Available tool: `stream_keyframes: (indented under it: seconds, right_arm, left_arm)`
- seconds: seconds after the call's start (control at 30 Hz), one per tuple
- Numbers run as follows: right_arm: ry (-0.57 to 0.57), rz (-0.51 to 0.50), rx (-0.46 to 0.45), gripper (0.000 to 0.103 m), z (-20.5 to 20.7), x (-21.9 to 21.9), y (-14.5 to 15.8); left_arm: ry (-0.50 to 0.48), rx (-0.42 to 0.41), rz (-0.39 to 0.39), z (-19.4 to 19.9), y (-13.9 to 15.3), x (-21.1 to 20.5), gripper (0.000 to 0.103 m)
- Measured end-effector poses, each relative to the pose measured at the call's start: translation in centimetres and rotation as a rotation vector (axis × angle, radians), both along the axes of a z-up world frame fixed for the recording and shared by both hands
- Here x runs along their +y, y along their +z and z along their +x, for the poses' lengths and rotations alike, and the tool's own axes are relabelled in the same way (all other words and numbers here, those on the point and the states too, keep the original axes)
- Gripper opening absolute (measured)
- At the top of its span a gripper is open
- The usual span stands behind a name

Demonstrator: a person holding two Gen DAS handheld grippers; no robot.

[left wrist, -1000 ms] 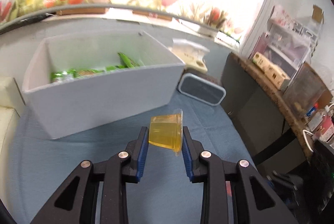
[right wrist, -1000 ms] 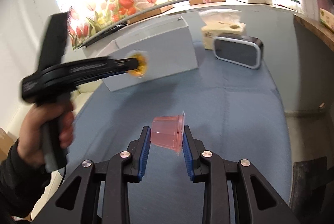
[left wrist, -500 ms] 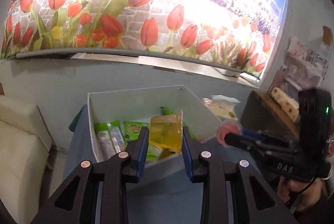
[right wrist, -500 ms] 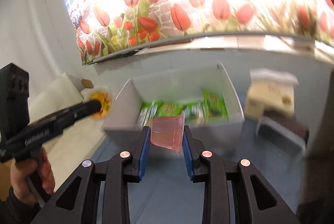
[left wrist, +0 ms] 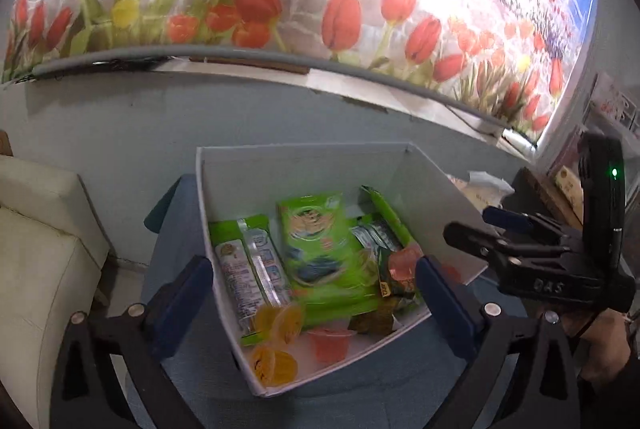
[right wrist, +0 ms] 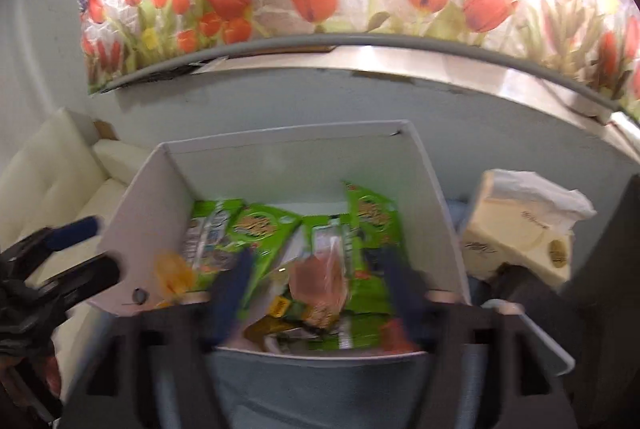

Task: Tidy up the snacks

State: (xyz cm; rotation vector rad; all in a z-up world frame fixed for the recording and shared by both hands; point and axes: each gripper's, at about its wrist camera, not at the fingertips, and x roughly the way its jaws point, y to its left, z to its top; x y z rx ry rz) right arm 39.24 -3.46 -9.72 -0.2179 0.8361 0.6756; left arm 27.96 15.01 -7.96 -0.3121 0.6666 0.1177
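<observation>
Blue-padded jaws of the left gripper (left wrist: pixel 312 285) and the right gripper (right wrist: pixel 320 289) are opening wide above the white box (left wrist: pixel 304 165), both tilted downward and gripping nothing. Only the left wrist view shows the yellow jelly cups (left wrist: pixel 276 359) on the box floor, while the right wrist view alone shows a blurred pink jelly cup (right wrist: pixel 318 281) between the jaws and a tissue box (right wrist: pixel 520 229) beside.

right gripper (right wrist: pixel 316 293): motion-blurred in its own view, finger edges smeared; jaws opening
pink cup (right wrist: pixel 320 283): blurred between those fingers, contact unreadable (looks loose)
yellow cup (right wrist: pixel 174 275): smear by box (right wrist: pixel 132 229) left wall, partly hidden
packets (right wrist: pixel 260 229): print unreadable
left gripper (left wrist: pixel 312 293): handle cut off by bottom edge
hand (left wrist: pixel 600 345): mostly out of frame, right edge
tissue box (right wrist: pixel 516 241): lower part hidden
</observation>
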Motion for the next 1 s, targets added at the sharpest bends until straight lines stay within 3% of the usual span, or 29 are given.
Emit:
stream_keyframes:
  seconds: [0.1,0.27,0.43,0.5,0.73,0.83,0.93,1.0]
  right_arm:
    - [-0.013,-0.044,-0.004,0.103,-0.1,-0.1,0.2]
    - [-0.016,-0.077,-0.08,0.103,-2.2,-0.3,1.0]
    - [-0.059,-0.121,-0.231,0.103,-5.7,-1.0,3.5]
    - [-0.062,-0.138,-0.304,0.103,-7.7,-1.4,4.7]
    - [-0.099,-0.177,-0.509,0.103,-15.4,-4.0,7.9]
    - [-0.118,-0.117,-0.484,0.103,-17.9,-5.8,9.3]
    - [-0.163,-0.071,-0.453,0.103,-20.0,-7.7,10.2]
    - [-0.126,-0.013,-0.397,0.103,-21.5,-8.9,10.8]
  left_arm:
    - [0.019,0.027,0.008,-0.4,-0.2,0.6,0.103]
    - [0.078,-0.024,0.017,-2.4,0.8,1.0,0.103]
    - [0.153,-0.106,0.244,-6.0,3.5,-1.2,0.103]
    - [0.15,-0.143,0.296,-7.7,4.5,-2.2,0.103]
    - [0.1,-0.259,0.261,-13.8,8.4,-4.8,0.103]
    - [0.082,-0.263,0.2,-15.6,9.1,-5.3,0.103]
    - [0.079,-0.244,0.199,-17.2,9.1,-6.3,0.103]
    - [0.075,-0.234,0.218,-18.3,9.3,-7.3,0.103]
